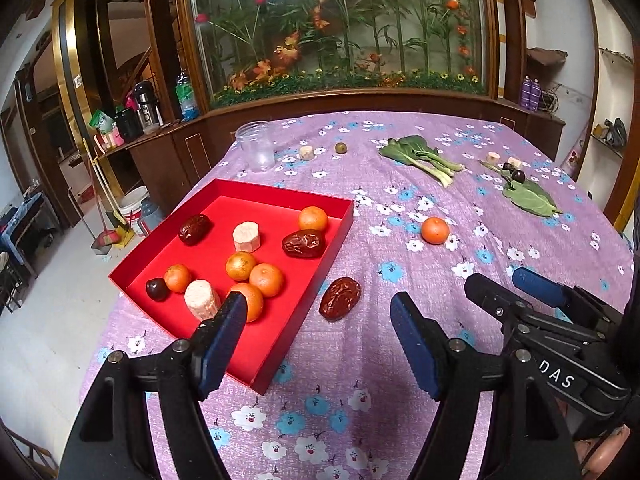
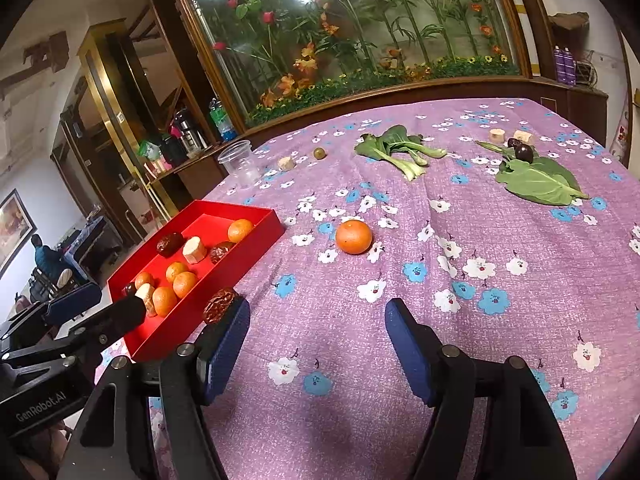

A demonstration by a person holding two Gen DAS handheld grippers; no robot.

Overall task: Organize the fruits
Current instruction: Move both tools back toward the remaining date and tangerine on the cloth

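A red tray [image 1: 280, 193] [image 2: 260, 246] at the table's left holds several mandarins, two red dates, pale cylinder pieces and a dark plum. One red date [image 1: 340, 298] [image 2: 218, 305] lies on the cloth just outside the tray's right wall. It shows beyond and between the fingers of my open left gripper [image 1: 318, 307] [image 2: 104, 303], untouched. A loose mandarin [image 1: 435, 230] [image 2: 354, 236] sits mid-table, ahead of my right gripper [image 2: 317, 309] [image 1: 506, 281]. That gripper is open with only cloth between its fingers.
A clear plastic cup [image 1: 256, 146], a small green fruit [image 1: 341, 147] and pale pieces stand at the back. Bok choy [image 2: 396, 148] and a green leaf [image 2: 540, 182] with dark plums lie far right. The table edge drops off left of the tray.
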